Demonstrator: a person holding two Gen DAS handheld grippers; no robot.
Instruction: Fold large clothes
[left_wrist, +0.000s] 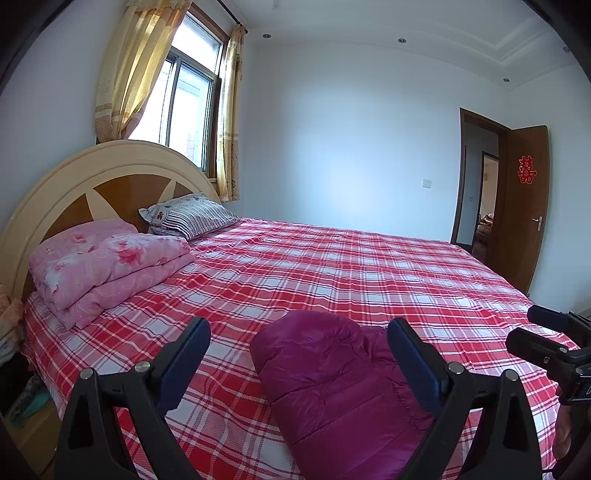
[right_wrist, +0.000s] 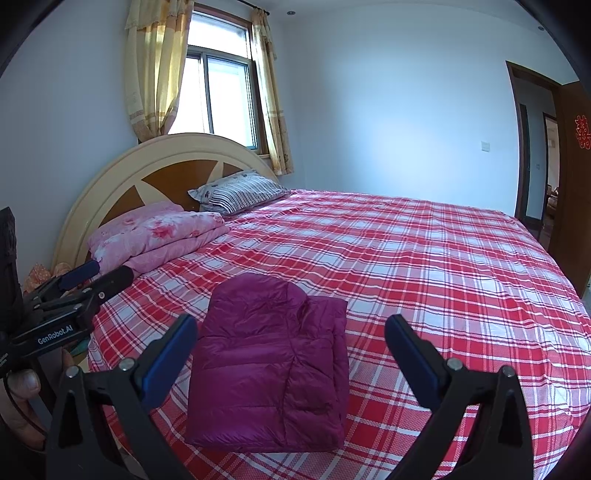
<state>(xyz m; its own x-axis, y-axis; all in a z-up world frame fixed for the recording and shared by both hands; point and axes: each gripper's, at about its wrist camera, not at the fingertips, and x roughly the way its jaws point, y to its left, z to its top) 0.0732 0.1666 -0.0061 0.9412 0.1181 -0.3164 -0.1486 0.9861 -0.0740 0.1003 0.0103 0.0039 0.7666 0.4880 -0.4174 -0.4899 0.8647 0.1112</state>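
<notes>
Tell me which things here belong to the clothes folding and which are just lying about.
Job:
purple puffer jacket, folded on the plaid bedsheet
left gripper and right gripper, jaws open

Lying about:
pink floral quilt
striped pillow

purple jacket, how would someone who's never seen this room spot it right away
Start at the big bed with the red and white plaid sheet. At the near end, away from the headboard, lies the purple jacket, a quilted puffer folded into a compact rectangle. It is the only dark, plain-coloured piece; the folded pink floral quilt and the striped pillow sit up by the headboard.
</notes>
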